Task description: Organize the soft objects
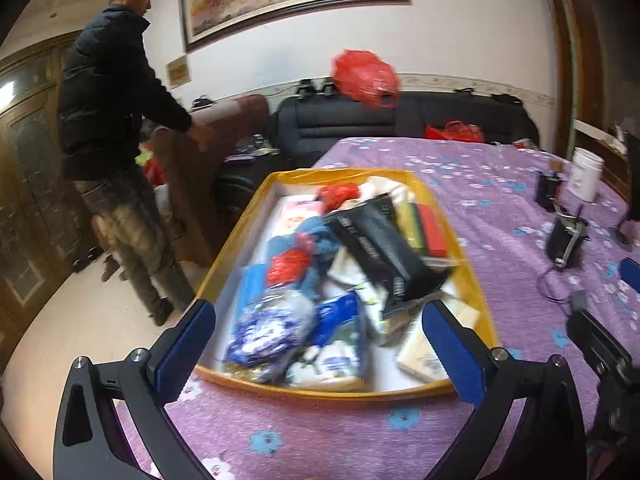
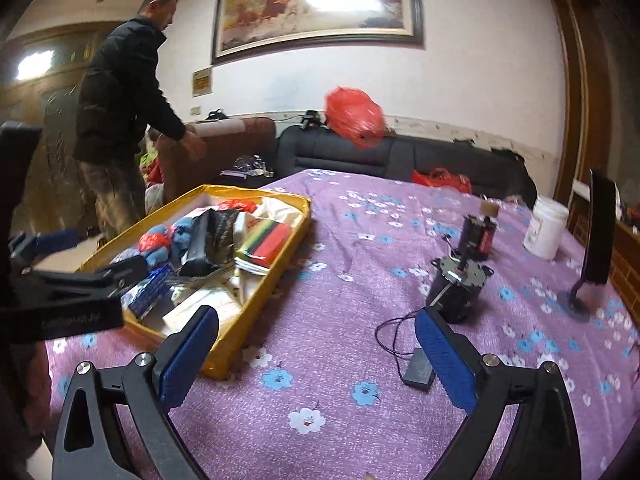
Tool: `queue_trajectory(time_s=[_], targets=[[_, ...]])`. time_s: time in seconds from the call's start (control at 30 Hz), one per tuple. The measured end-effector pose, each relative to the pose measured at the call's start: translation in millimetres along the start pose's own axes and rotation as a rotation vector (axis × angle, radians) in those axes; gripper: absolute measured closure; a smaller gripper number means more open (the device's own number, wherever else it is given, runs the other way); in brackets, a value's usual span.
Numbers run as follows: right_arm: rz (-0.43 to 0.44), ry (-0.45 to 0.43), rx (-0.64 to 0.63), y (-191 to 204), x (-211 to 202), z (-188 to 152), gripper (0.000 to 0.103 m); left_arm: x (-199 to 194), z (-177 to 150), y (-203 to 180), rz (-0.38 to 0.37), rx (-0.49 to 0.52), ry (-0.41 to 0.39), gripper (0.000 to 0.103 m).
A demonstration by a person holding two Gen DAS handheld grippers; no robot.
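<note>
Both claws stand wide apart with nothing between their blue pads. The left claw (image 1: 320,344) hovers over the near end of the yellow tray (image 1: 332,394), whose near rim runs just under and between its fingers; the tray's long sides stretch away ahead of it, the left one close to the counter's (image 1: 320,440) left edge, with floor beyond. Inside the tray, straight ahead of this claw, lies a heap of soft things: a blue-and-white bag (image 1: 268,332) by the left finger, a black pouch (image 1: 380,248) further in, fluffy blue cloth (image 1: 304,240) and a red-and-green sponge block (image 1: 428,228) toward the far right. The right claw (image 2: 316,348) hovers over bare flowered cloth, the tray off to its left with the near corner just beside its left finger. By its right finger sit a small black adapter (image 2: 418,372) with its cord and a dark motor-like cylinder (image 2: 458,284); a white tub (image 2: 546,232) stands further off to the right. Ahead of the right claw the cloth is open up to the counter's far edge, where a dark sofa (image 2: 380,152) stands. A person in a dark jacket (image 2: 120,92) stands on the floor beyond the tray.
</note>
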State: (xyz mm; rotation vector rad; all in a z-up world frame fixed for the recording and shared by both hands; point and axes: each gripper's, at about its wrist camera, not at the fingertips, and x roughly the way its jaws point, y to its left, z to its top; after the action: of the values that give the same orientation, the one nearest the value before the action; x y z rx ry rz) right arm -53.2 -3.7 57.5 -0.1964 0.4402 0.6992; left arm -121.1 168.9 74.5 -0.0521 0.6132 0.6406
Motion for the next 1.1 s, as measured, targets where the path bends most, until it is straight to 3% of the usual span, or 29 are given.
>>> queue_trajectory(time_s=[0.13,0.33,1.1], targets=[[0.012,-0.003,-0.054,12,-1,-2,0.002,10,-3,2,0.076,0.009,0.024,0.000],[0.014,-0.004,-0.070,16,-2,-2,0.002,21,-6,4,0.089,0.014,0.062,0.000],[0.024,0.005,-0.080,18,-1,-3,0.002,25,-13,5,0.113,0.038,0.088,0.000]])
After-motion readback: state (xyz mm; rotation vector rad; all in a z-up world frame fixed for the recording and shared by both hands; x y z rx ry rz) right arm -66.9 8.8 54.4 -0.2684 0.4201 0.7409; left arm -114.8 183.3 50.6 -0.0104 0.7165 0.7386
